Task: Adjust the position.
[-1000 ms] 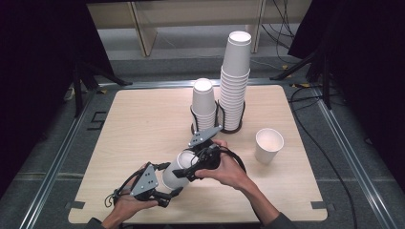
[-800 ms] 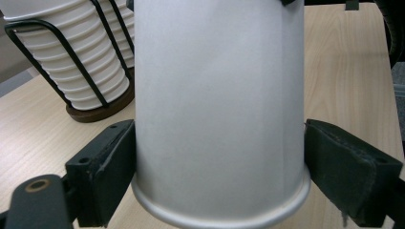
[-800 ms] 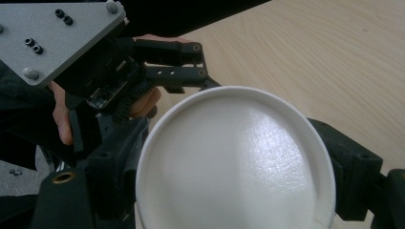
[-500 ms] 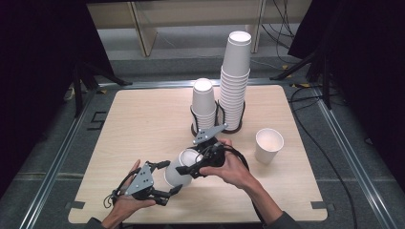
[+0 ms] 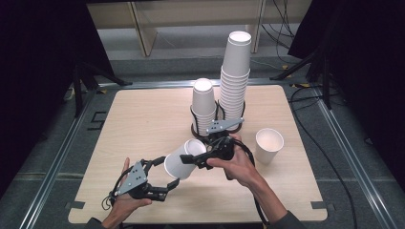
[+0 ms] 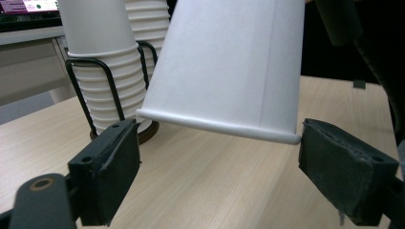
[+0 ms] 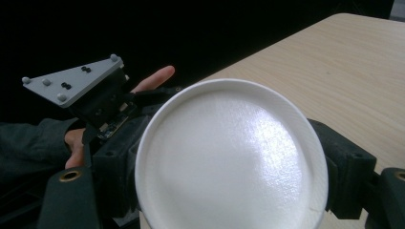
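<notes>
A white paper cup [image 5: 183, 157] hangs tilted above the table, its open rim toward my left gripper. My right gripper [image 5: 198, 159] is shut on it near the base; in the right gripper view the cup's round bottom [image 7: 231, 157] sits between the two black jaws. My left gripper [image 5: 168, 187] is at the front left, just below the rim. In the left gripper view the cup's rim [image 6: 224, 126] lies between and slightly above the pads [image 6: 114, 167], which stand off it. The left jaws have just been opening.
A black wire holder [image 5: 196, 128] at mid-table carries a short cup stack [image 5: 203, 102] and a tall cup stack [image 5: 235, 76]. A single upright cup [image 5: 269, 144] stands to the right. The tabletop [image 5: 138, 119] has rounded corners and a metal frame.
My right gripper has carried the cup a little up and away from the left gripper, toward the holder. The left hand has hardly moved.
</notes>
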Demonstrator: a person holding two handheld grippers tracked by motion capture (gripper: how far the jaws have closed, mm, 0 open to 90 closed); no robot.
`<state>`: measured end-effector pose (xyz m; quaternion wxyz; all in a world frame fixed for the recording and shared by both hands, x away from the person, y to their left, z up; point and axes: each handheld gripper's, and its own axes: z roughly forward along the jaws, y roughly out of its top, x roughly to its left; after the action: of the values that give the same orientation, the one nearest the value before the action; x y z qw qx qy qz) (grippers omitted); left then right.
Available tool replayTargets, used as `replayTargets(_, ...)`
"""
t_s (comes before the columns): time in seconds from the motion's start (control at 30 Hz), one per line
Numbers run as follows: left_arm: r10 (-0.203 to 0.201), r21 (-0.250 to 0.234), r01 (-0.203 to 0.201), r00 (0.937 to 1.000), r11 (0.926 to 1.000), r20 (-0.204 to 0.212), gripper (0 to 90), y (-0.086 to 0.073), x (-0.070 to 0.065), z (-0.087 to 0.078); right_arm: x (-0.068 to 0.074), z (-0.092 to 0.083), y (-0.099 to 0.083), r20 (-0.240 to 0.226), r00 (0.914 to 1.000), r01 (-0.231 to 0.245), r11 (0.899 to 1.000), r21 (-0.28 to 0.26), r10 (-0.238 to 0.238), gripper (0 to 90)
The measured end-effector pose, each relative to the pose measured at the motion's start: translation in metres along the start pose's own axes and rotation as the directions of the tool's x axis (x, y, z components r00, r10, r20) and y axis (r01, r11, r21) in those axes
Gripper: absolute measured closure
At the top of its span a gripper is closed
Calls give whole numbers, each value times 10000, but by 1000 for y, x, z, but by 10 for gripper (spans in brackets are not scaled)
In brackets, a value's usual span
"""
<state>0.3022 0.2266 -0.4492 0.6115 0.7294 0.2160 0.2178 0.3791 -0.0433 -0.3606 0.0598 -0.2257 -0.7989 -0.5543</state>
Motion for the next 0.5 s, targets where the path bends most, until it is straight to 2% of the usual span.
replayTargets(0.03,16,21,-16,10000,10000,-61,118,0,1,0,2,-1,0,59,9998,-184,9998,120,183,241)
replayTargets(0.07,-65,78,66,9999,9999,-154,91,0,0,1,1,0,0,-48,10000,88,10000,-42,-88,241)
replayTargets(0.13,-81,3,81,9995,10000,-290,3,-1,0,4,1,1,0,-208,9998,37,10000,-75,-38,242)
replayTargets(0.17,-85,117,90,9991,9999,-416,2,0,-1,3,1,3,-1,-376,9993,-35,10000,-94,31,242)
replayTargets(0.2,-46,129,51,9991,9999,-427,0,0,-1,4,1,4,-1,-282,9996,47,10000,-11,-48,242)
replayTargets(0.27,39,147,-33,9990,9999,-434,0,0,-1,4,2,7,-2,-515,9986,-132,9999,-20,131,243)
replayTargets(0.3,42,125,-37,9991,9999,-424,0,0,-2,4,1,9,-3,-561,9984,50,9999,-152,-59,242)
replayTargets(0.33,78,62,-75,9991,10000,-428,0,0,-2,4,3,9,-3,-713,9973,-183,9998,-64,178,242)
replayTargets(0.37,120,52,-118,9990,9999,-421,0,0,-3,4,3,11,-3,-744,9972,-37,9999,-166,24,243)
replayTargets(0.4,66,5,-66,9993,10000,-380,0,0,-3,4,4,12,-3,-871,9961,-186,9996,-208,168,242)
replayTargets(0.5,171,-215,-177,9995,9996,-275,0,0,-4,6,6,16,-3,-1006,9948,-156,9997,-212,134,243)
